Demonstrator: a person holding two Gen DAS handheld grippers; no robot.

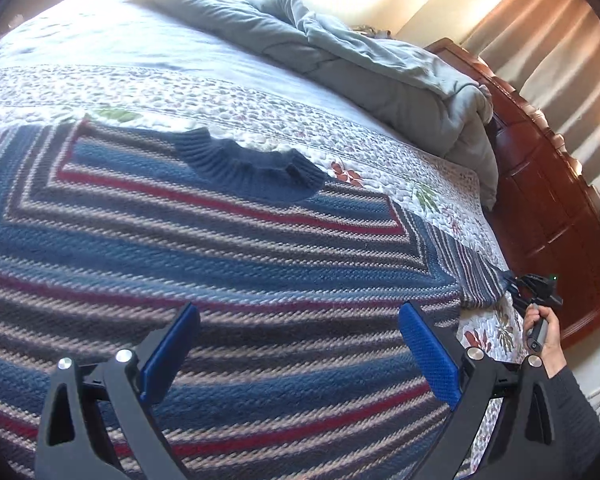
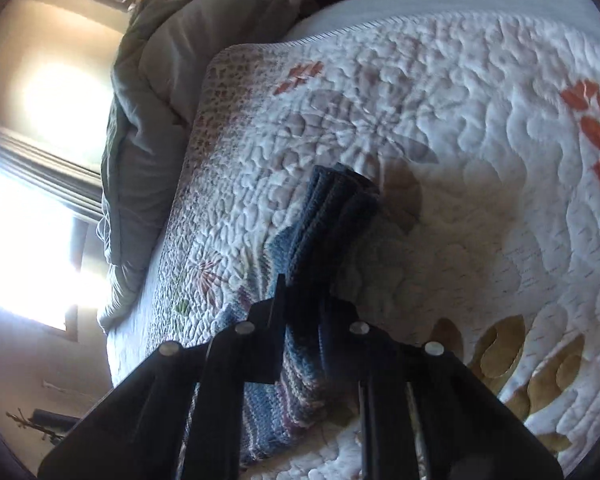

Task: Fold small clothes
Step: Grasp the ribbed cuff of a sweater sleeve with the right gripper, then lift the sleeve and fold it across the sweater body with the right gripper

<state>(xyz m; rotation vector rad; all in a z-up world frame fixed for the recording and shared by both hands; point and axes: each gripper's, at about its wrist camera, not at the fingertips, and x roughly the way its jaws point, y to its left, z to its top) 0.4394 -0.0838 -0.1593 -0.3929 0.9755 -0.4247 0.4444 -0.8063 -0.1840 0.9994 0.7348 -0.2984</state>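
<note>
Folding gets under way on a quilted bed (image 1: 380, 148), where a striped knit sweater (image 1: 220, 248) lies flat, front up, its navy collar (image 1: 252, 168) pointing toward 12 o'clock in the left wrist view. The left hand-held gripper (image 1: 300, 354) hangs over the sweater's body with its blue pads (image 1: 428, 356) spread wide — released, holding nothing. Out at 3 o'clock the right hand-held gripper (image 1: 536, 284), steered by the person's hand (image 1: 548, 336), sits at the end of the sweater's sleeve (image 1: 480, 276). Its own camera shows the two black fingers (image 2: 276, 320) drawn close around the sleeve's bunched blue cuff (image 2: 340, 200) — clenched on the knit, by every appearance.

Judging from this, the step in hand is the first sleeve fold: the cuff is gripped, the sleeve not yet laid across the body. The next move seems to call for carrying that cuff toward 9 o'clock over the chest, keeping the sleeve flat, while the left tool could pin or smooth the body so the loose knit does not drag. A rumpled grey duvet (image 1: 380, 64) lies at 1 o'clock, well apart.
</note>
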